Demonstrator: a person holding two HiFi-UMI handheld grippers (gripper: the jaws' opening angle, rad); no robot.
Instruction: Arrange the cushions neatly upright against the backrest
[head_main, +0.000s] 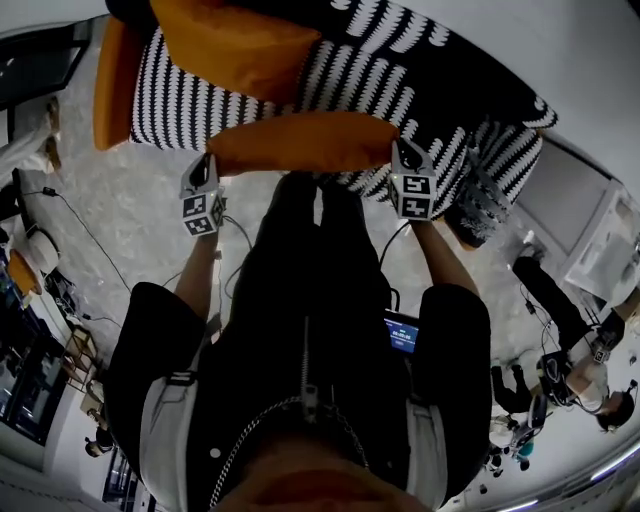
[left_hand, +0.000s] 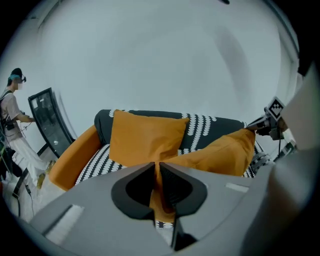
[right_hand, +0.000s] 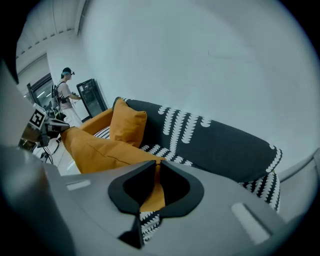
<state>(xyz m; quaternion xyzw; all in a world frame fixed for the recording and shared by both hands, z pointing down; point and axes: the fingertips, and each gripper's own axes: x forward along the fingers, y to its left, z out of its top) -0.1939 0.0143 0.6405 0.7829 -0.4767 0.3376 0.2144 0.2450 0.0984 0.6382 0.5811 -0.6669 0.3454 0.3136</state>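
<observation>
My left gripper (head_main: 208, 165) has its jaws pinched nearly together on one corner of the cushion (head_main: 305, 142). In the left gripper view, orange cloth shows in the narrow gap between the jaws of the left gripper (left_hand: 156, 167). My right gripper (head_main: 404, 152) is closed the same way on the opposite corner, and in its own view the jaws of the right gripper (right_hand: 156, 167) are almost touching with a fold of orange cloth caught between them.

The cushion hangs between the two grippers. Its long axis runs from my left to my right, level and parallel with the front edge of the sofa (head_main: 430, 60). From the left it stretches away to the right gripper (left_hand: 220, 152), and from the right it stretches away to the left one (right_hand: 95, 150). It sits over the front of the striped seat (head_main: 170, 95). I cannot tell whether it touches the seat.

Farther back, a second cushion (head_main: 235, 45) stands upright against the dark backrest (left_hand: 215, 125), top edge up. It is near the orange armrest (left_hand: 70, 160) at my left end of the sofa. The right end of the backrest (right_hand: 225, 145) is bare.

Beyond the armrest a person (left_hand: 12, 115) stands by a dark glass panel (left_hand: 47, 122).
</observation>
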